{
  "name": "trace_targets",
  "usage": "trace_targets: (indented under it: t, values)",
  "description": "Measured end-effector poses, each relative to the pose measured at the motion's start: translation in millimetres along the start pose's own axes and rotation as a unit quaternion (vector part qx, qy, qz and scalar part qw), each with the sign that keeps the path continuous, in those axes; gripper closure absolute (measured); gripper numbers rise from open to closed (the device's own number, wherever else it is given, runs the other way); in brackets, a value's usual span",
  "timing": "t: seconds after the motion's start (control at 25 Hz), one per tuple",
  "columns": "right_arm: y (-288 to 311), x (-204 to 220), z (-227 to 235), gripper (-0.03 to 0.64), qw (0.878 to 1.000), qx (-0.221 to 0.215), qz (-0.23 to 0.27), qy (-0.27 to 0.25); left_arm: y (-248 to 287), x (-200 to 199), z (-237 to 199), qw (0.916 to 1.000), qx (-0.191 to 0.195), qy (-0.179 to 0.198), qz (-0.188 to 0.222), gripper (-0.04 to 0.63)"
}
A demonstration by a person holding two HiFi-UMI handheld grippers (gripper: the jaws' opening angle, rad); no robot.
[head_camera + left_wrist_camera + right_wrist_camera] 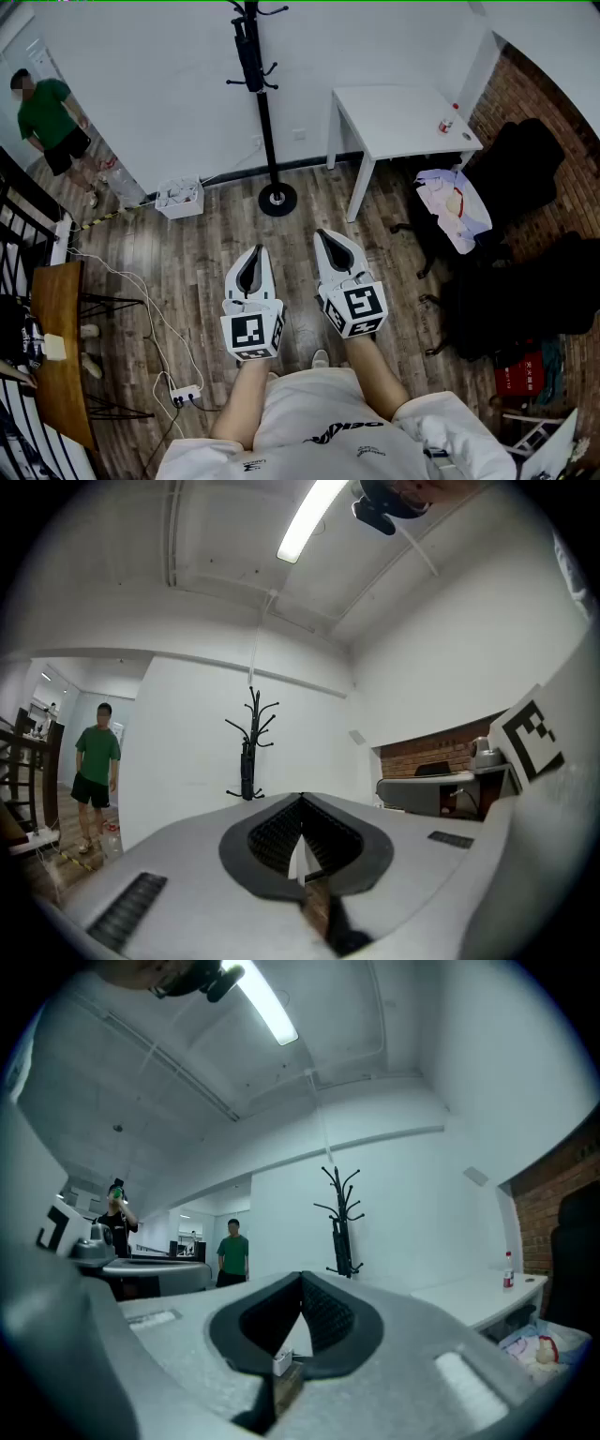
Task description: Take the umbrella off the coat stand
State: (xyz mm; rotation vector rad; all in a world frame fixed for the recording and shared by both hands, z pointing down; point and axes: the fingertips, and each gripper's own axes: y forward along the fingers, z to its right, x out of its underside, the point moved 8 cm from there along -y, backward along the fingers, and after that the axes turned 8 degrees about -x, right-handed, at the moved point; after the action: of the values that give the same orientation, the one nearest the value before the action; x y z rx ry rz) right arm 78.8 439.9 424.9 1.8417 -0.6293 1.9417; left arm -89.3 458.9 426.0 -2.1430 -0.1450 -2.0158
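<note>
Both my left claw point(253, 258) and right claw point(326, 240) are pressed together and empty, so I should approach the dark folded umbrella point(248, 52) hanging high on the black metal coat stand point(267, 131), well apart from me, and spread one first.

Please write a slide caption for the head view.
Shut left gripper and shut right gripper face the coat stand holding a black umbrella.

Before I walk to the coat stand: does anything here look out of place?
A loose white cable trails across the floor to a power strip on the left, and clothes lie heaped on a chair. Nothing else stands out.
</note>
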Motion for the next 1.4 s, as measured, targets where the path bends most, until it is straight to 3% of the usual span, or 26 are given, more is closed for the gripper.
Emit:
trace_targets:
  t: [0.44, 0.84, 1.08, 1.4]
  values:
    - [-5.1, 9.3, 50.2, 0.620, 1.000, -0.007, 0.009, -0.002, 29.7, 23.5, 37.2, 0.9998, -0.018, 0.001, -0.011, 0.597]
    - [35.8, 26.4, 81.7, 0.620, 1.000, -0.004, 0.001, 0.001, 79.0, 50.3, 28.2, 0.9990, -0.029, -0.017, -0.030, 0.597]
    - [108.1, 31.6, 119.8, 0.620, 1.000, 0.001, 0.000, -0.007, 163.5, 60.6, -0.2, 0.9988, -0.028, -0.026, -0.029, 0.597]
    - [241.8, 12.9, 177.8, 0.624, 1.000, 0.003, -0.001, -0.013, 302.7, 42.8, -48.9, 0.9991, -0.020, -0.029, -0.025, 0.597]
